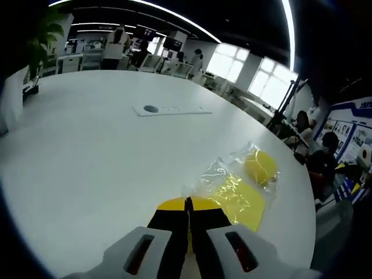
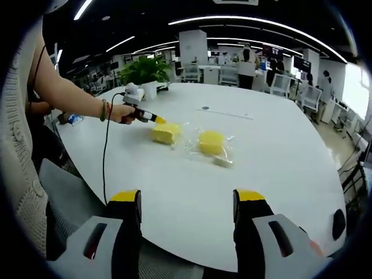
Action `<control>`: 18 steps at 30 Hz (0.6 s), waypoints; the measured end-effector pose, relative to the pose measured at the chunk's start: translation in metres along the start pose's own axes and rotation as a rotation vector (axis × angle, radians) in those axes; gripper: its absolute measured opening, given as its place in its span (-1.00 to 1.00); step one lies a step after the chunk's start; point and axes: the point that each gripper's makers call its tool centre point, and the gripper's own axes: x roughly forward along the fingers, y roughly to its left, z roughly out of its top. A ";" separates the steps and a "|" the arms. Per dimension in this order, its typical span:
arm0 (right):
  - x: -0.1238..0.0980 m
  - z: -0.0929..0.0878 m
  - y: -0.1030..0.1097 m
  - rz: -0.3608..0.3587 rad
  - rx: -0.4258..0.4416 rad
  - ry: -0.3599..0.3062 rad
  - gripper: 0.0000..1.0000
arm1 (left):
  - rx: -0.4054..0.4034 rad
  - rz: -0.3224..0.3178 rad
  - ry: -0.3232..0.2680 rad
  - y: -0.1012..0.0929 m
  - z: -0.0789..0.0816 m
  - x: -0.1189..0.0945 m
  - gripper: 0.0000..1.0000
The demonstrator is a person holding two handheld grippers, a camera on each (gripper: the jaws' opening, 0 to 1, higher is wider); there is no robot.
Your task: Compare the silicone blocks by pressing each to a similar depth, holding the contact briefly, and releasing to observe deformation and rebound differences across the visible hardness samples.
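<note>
At a large white table [image 2: 279, 168] in an open office, a person is reaching the left gripper [image 2: 152, 117] in from the table's left edge, its yellow-tipped jaws drawn together and their tips sitting at the near side of a yellow silicone block [image 2: 166, 133]. In the left gripper view, those jaws are meeting in a tight line over a yellow surface, with almost no gap between them; whether they are pinching anything cannot be told. A second, rounder yellow block [image 2: 211, 141] is lying just beside the first, toward the middle of the table, on crinkled clear plastic wrap [image 1: 224, 183]. A small pale piece [image 2: 221, 161] is resting at that wrap's near edge. The right gripper [image 2: 187, 200] is hanging back off the near edge of the table, jaws spread wide and holding nothing. A potted plant [image 2: 143, 71] is standing at the far left edge, and a flat white panel [image 1: 171, 109] is lying further across the tabletop.
</note>
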 end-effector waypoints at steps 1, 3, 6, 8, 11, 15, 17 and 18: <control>0.000 0.000 0.000 0.001 -0.001 0.001 0.17 | 0.004 -0.003 -0.003 0.000 0.001 0.000 -1.00; 0.001 0.001 0.000 0.006 -0.005 0.003 0.17 | 0.041 -0.006 -0.013 -0.001 0.002 -0.002 -0.97; 0.002 0.000 0.001 0.020 -0.006 0.004 0.14 | 0.040 0.012 -0.021 0.002 0.002 -0.005 -0.64; 0.002 0.000 0.001 0.021 -0.007 0.004 0.14 | 0.034 0.025 -0.022 0.003 0.003 -0.008 -0.44; 0.001 -0.001 0.001 0.025 -0.008 -0.003 0.13 | 0.057 0.037 -0.006 0.001 0.001 -0.013 -0.44; 0.001 -0.001 0.003 0.037 -0.009 -0.013 0.12 | 0.057 0.058 -0.018 -0.001 0.005 -0.023 -0.40; 0.001 -0.001 0.004 0.042 -0.011 -0.019 0.12 | 0.063 0.057 -0.024 -0.005 0.007 -0.027 -0.40; 0.000 -0.001 0.005 0.047 -0.014 -0.021 0.12 | 0.088 0.070 -0.029 -0.006 0.009 -0.031 -0.40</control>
